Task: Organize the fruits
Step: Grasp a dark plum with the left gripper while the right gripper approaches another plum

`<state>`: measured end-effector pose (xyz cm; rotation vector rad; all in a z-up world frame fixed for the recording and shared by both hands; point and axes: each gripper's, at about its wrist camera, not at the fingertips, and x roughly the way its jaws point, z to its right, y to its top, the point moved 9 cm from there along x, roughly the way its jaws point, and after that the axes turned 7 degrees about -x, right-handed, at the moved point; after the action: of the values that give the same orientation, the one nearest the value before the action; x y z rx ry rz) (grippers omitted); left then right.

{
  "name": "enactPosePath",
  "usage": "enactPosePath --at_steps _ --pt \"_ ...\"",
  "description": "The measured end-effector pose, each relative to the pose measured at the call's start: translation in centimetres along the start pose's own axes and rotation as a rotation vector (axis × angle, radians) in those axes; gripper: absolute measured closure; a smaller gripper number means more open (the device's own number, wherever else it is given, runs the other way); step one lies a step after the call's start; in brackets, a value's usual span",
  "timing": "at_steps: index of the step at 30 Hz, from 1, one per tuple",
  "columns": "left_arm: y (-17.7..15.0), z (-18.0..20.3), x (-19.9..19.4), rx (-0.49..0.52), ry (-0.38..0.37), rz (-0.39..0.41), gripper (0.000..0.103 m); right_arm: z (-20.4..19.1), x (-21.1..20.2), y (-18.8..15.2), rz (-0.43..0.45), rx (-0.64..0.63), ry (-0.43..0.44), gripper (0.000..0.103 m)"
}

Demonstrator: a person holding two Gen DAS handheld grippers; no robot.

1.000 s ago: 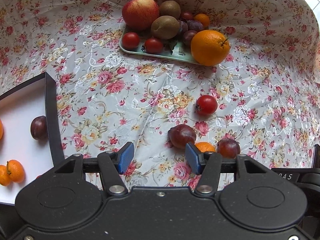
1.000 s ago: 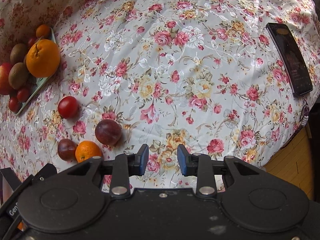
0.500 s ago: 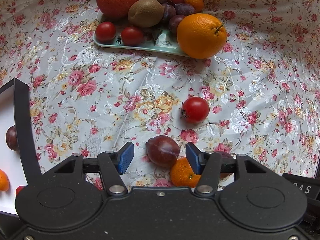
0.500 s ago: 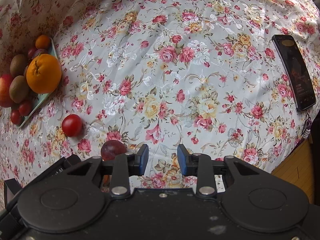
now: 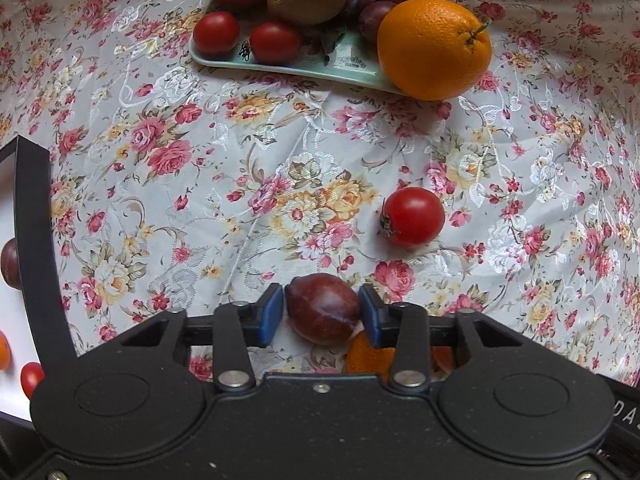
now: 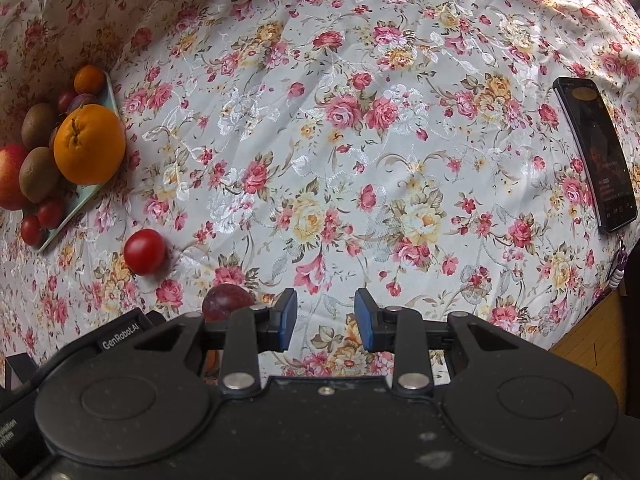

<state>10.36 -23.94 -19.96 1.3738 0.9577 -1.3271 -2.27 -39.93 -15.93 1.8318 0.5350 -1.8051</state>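
The left gripper (image 5: 322,314) had its jaws closed against both sides of a dark plum (image 5: 322,308) resting on the floral counter (image 5: 240,184), a small orange (image 5: 366,358) just behind it. The right gripper (image 6: 326,318) hung with jaws apart, holding nothing. Farther off lay a tomato (image 5: 414,217), then the fruit tray (image 5: 304,65).

Left gripper (image 5: 322,317) pads pressed on plum (image 5: 322,307); right gripper (image 6: 326,318) parted (nothing between pads).
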Motion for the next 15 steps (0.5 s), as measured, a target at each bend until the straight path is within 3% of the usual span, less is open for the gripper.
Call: enactPosePath --at_steps 4,15 --pt "0.0 -0.8 -0.1 0.013 0.054 0.014 0.056 -0.9 -0.1 -0.1 0.023 -0.008 0.027 0.07" --pt "0.5 -4.7 -0.7 -0.003 0.104 -0.002 0.056 -4.6 0.7 -1.0 0.078 -0.077 0.032 0.07"
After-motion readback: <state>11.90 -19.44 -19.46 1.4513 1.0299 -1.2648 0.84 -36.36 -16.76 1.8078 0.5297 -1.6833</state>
